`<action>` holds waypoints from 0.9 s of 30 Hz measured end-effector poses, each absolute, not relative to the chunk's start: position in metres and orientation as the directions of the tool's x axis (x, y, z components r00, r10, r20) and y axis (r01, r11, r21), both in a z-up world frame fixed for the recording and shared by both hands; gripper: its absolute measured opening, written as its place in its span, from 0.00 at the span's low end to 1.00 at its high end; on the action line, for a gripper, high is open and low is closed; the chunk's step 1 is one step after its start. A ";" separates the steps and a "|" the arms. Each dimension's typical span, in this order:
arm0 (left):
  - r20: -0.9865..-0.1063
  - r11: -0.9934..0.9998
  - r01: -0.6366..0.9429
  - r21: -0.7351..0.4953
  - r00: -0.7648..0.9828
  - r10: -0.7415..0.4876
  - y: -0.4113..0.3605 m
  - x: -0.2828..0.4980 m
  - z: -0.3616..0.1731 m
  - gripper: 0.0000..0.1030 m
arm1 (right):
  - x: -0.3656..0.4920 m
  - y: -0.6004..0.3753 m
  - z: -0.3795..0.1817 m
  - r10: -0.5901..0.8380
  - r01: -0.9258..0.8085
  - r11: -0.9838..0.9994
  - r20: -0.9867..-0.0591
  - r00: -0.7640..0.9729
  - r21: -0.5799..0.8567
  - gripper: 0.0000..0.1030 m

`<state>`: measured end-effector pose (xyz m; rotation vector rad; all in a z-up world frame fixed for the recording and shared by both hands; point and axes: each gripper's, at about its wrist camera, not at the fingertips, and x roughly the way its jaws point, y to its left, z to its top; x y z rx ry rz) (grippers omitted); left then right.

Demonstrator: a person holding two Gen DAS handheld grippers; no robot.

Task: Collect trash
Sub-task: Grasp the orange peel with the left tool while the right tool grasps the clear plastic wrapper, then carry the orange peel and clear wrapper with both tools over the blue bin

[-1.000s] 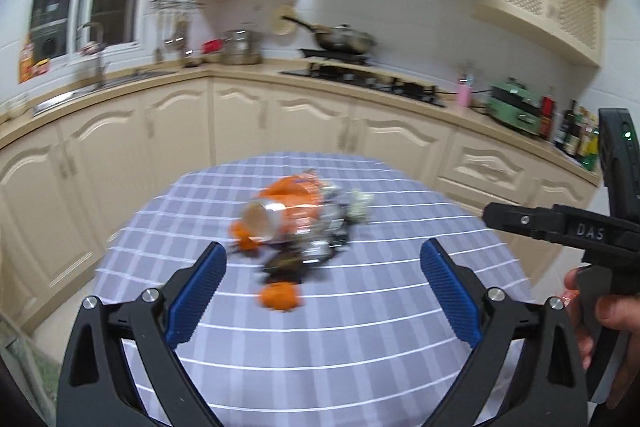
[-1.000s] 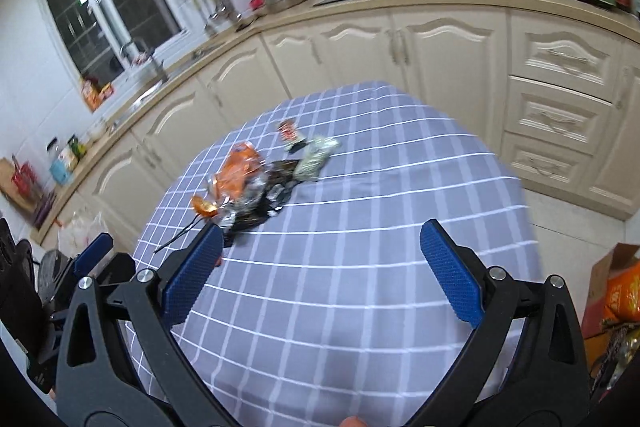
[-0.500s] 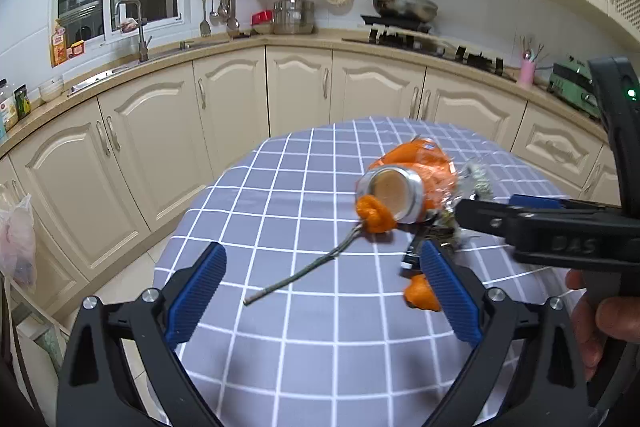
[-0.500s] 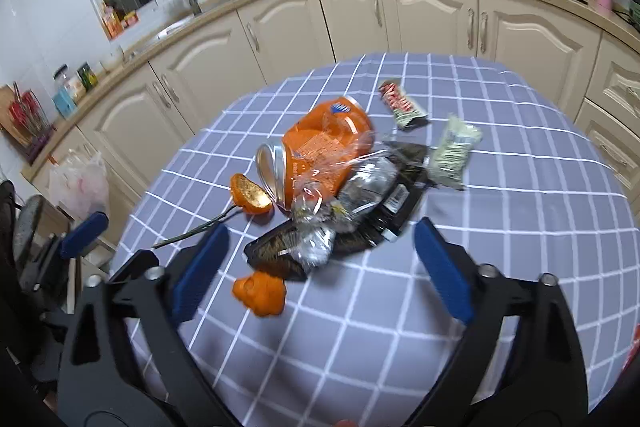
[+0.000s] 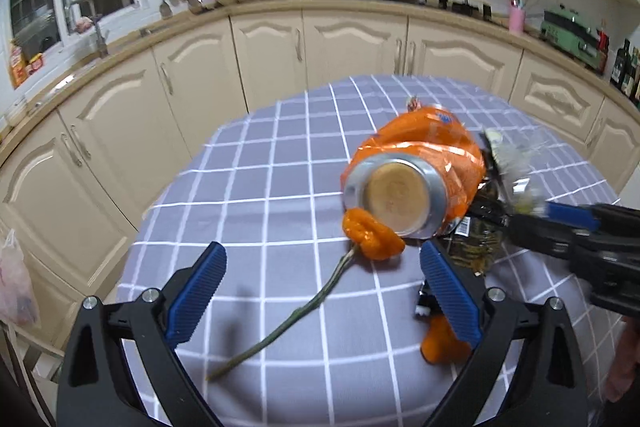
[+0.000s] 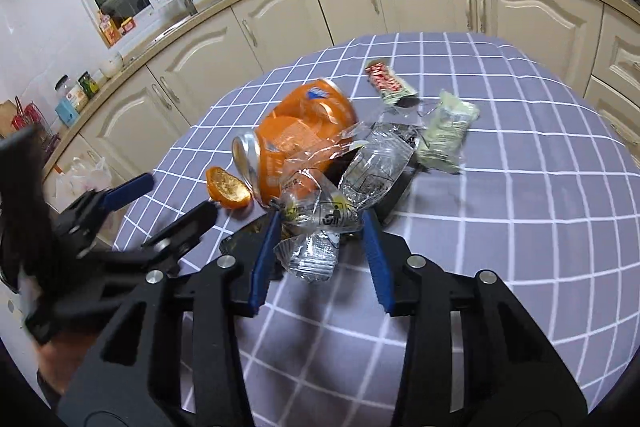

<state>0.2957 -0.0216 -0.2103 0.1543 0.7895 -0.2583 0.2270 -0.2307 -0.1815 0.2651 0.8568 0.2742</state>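
Note:
A trash pile lies on the round checked table (image 5: 256,187). A crushed orange can (image 5: 408,179) lies on its side, also in the right wrist view (image 6: 296,135). An orange flower head on a stem (image 5: 372,239) lies before it. My left gripper (image 5: 320,287) is open, just short of the flower. My right gripper (image 6: 318,227) has its jaws half closed around a crumpled clear plastic wrapper (image 6: 320,223), touching or nearly so. A red wrapper (image 6: 386,81) and a pale green packet (image 6: 444,133) lie further back.
A second orange piece (image 5: 442,341) lies by my left gripper's right finger. A dark wrapper (image 6: 392,187) lies under the clear plastic. Cream kitchen cabinets (image 5: 280,59) curve behind the table. A plastic bag (image 6: 84,179) sits on the floor at left.
Both grippers have moved in close to the pile. My right gripper's jaws have narrowed from wide open to around the clear wrapper. My left gripper stays open.

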 end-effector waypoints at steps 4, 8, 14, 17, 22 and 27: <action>-0.751 0.945 0.327 -0.021 0.619 -0.230 -0.025 0.308 -0.218 0.84 | 0.216 -0.249 -0.177 0.344 -0.114 0.928 -0.695 0.632 0.356 0.40; -0.766 0.938 0.336 -0.087 0.580 -0.279 -0.024 0.311 -0.224 0.33 | 0.208 -0.259 -0.173 0.338 -0.097 0.926 -0.689 0.641 0.365 0.40; -0.731 0.936 0.336 -0.102 0.613 -0.300 -0.021 0.283 -0.218 0.31 | 0.190 -0.267 -0.162 0.337 -0.101 0.925 -0.671 0.661 0.365 0.40; -0.706 0.943 0.316 -0.103 0.645 -0.293 -0.015 0.264 -0.208 0.31 | 0.177 -0.271 -0.155 0.337 -0.109 0.925 -0.653 0.679 0.363 0.40; -0.640 0.948 0.301 -0.100 0.710 -0.293 -0.011 0.225 -0.180 0.31 | 0.148 -0.280 -0.136 0.326 -0.123 0.928 -0.607 0.725 0.352 0.40; -0.548 0.944 0.307 -0.119 0.773 -0.320 -0.016 0.181 -0.146 0.31 | 0.113 -0.294 -0.110 0.312 -0.135 0.931 -0.549 0.775 0.338 0.40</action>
